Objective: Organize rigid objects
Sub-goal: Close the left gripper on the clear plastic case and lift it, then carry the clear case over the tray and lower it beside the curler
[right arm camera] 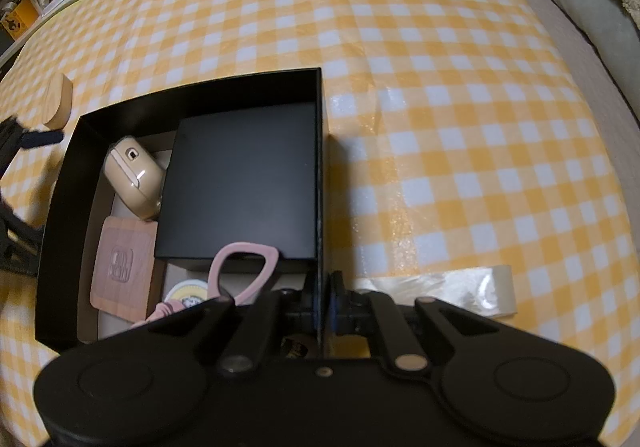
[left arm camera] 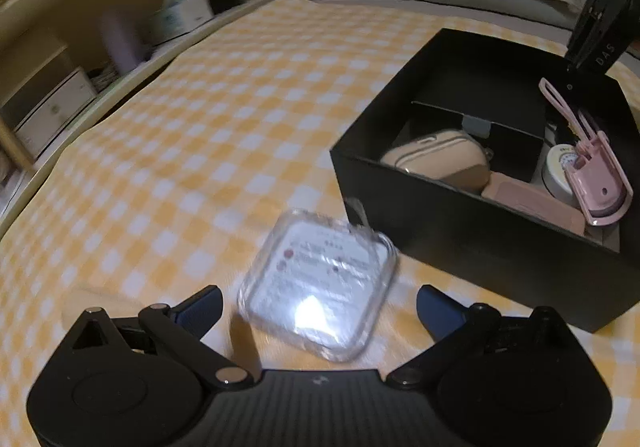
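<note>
A: Left wrist view?
B: The left gripper (left arm camera: 318,301) is spread wide over a clear case (left arm camera: 318,285) lying on the checked desk (left arm camera: 180,167), just beside the black box (left arm camera: 460,231).
A: Right wrist view?
B: The right gripper (right arm camera: 325,301) is clamped narrow on the box's wall; a pink eyelash curler (right arm camera: 240,271) lies inside.

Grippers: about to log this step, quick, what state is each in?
Left gripper: open, clear case lying between its fingers.
Right gripper: shut on the black box wall.
</note>
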Demonstrator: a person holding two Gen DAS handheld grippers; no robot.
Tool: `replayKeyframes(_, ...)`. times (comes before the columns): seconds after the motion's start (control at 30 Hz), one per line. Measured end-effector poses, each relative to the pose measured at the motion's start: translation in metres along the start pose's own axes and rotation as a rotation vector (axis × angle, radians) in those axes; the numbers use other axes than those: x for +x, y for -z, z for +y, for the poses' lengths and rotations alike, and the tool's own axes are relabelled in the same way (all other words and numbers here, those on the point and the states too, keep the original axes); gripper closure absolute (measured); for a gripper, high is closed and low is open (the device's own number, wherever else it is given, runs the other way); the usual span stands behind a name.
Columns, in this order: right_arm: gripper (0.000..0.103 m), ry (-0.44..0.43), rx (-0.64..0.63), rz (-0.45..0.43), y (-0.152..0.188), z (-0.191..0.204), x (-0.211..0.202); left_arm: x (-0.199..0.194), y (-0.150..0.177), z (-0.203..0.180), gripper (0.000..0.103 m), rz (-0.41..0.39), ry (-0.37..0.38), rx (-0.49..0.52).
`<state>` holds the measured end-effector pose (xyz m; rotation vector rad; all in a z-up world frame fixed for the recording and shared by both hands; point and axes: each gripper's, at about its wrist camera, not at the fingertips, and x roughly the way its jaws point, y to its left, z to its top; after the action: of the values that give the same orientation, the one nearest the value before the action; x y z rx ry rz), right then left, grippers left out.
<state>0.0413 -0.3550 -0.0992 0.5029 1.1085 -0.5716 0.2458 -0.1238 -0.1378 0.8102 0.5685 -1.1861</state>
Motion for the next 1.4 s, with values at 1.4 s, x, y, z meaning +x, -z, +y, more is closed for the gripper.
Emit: replayKeyframes(1.4,0.098,0.028,-0.018,0.017,-0.001,0.004,0.007,-0.127,-0.046,-0.055,0.022,-0.071,-0.101,-0.943)
